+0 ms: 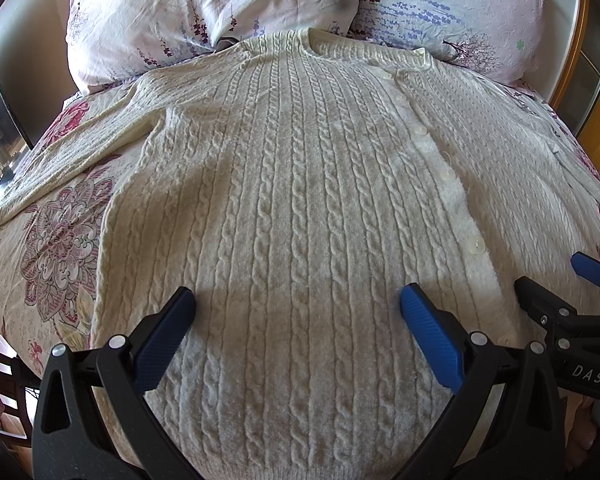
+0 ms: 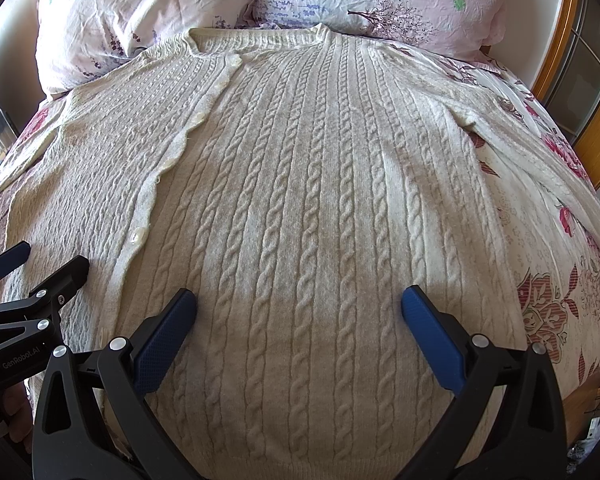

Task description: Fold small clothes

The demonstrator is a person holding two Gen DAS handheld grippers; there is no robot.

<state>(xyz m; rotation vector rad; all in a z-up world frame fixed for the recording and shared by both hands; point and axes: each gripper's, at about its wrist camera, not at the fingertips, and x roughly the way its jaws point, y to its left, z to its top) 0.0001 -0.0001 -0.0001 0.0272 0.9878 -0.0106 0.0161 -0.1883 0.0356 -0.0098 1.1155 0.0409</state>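
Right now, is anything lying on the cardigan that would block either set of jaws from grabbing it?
Nothing visible. The cream cardigan lies flat and bare on the bedspread, with the left gripper and right gripper open just above its lower part.

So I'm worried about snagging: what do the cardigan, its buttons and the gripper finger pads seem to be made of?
The cardigan looks like a soft, fuzzy cream knit, wool or acrylic, with raised cable ribs and a hazy nap. Its buttons seem glossy pale plastic or shell. The blue pads on the left hand-held gripper look like matte, finely dimpled rubber or plastic.
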